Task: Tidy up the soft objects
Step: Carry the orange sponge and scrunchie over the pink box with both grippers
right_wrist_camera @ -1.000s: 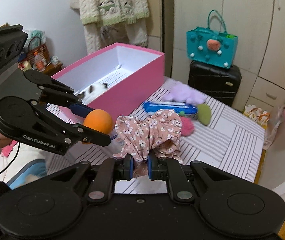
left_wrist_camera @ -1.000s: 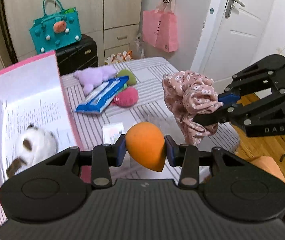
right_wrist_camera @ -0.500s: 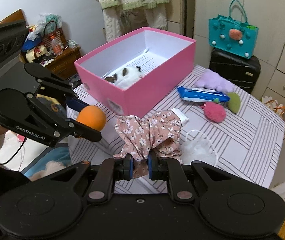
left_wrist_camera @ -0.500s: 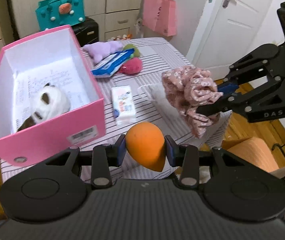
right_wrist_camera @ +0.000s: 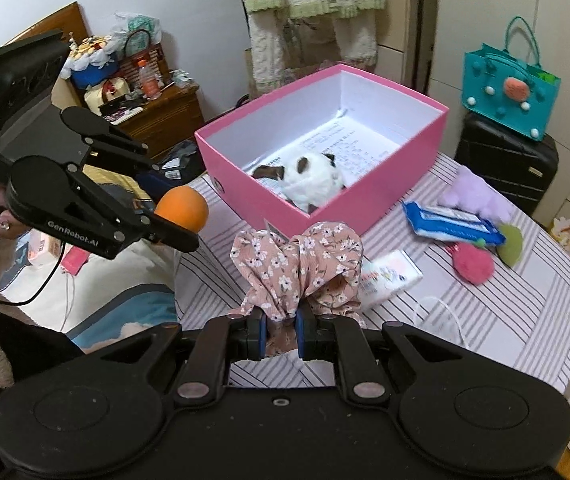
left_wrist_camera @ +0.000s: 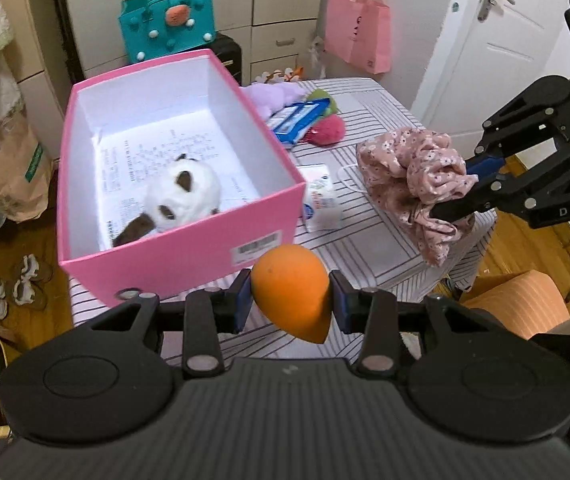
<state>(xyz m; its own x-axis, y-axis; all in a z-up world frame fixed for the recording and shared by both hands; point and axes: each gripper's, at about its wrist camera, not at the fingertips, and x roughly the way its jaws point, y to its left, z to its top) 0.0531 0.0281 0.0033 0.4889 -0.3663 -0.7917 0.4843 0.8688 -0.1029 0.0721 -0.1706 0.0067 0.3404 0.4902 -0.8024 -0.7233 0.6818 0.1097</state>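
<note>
Gripping an orange teardrop-shaped sponge (left_wrist_camera: 291, 290) with left gripper (left_wrist_camera: 291, 300) fingers, near open pink cardboard box (left_wrist_camera: 245, 236) at 11 o'clock; right gripper (right_wrist_camera: 281, 330) fingers pinching pink floral fabric scrunchie (right_wrist_camera: 299, 264) above striped surface (right_wrist_camera: 505, 320).

bright even indoor light, soft shadows, sharp focus, fisheye-curved edges

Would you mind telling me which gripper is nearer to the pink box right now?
Left. The left gripper, shut on the orange sponge, sits just off the pink box at its near wall. The right gripper, holding the floral scrunchie, is farther back over the striped table.
</note>
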